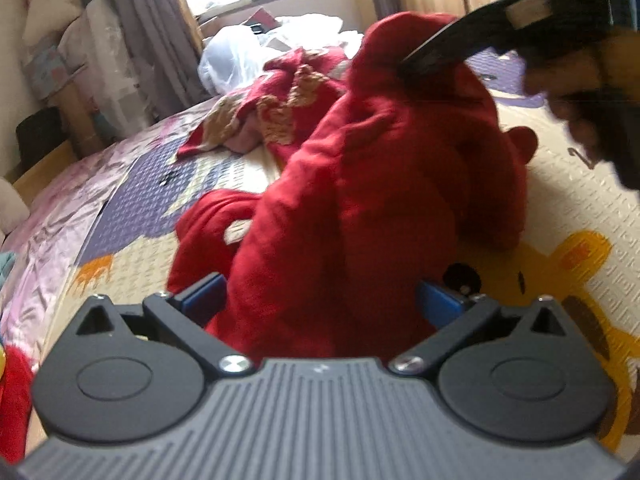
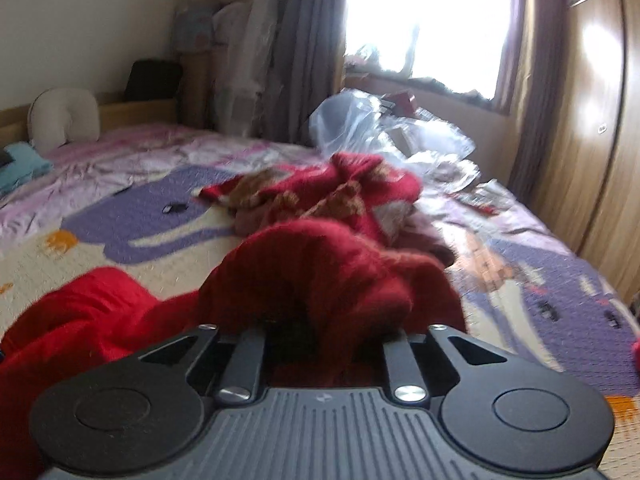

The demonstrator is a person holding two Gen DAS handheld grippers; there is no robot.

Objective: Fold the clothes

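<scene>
While the red garment (image 1: 360, 184) lies bunched mid-bed on the cartoon quilt (image 1: 568, 208), left gripper (image 1: 320, 300) jaws spread wide around its near fold, right gripper (image 2: 324, 332) buried in cloth, grip not discernible, patterned red blanket (image 2: 320, 192) toward the far edge.

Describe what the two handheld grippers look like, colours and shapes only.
Both match. The left gripper has a grey ribbed body, two round black discs, black angled link arms with silver screws, and blue finger pads. The right gripper shows the same grey ribbed body, black discs, straight black links and silver screws; red cloth hides its pads.
</scene>
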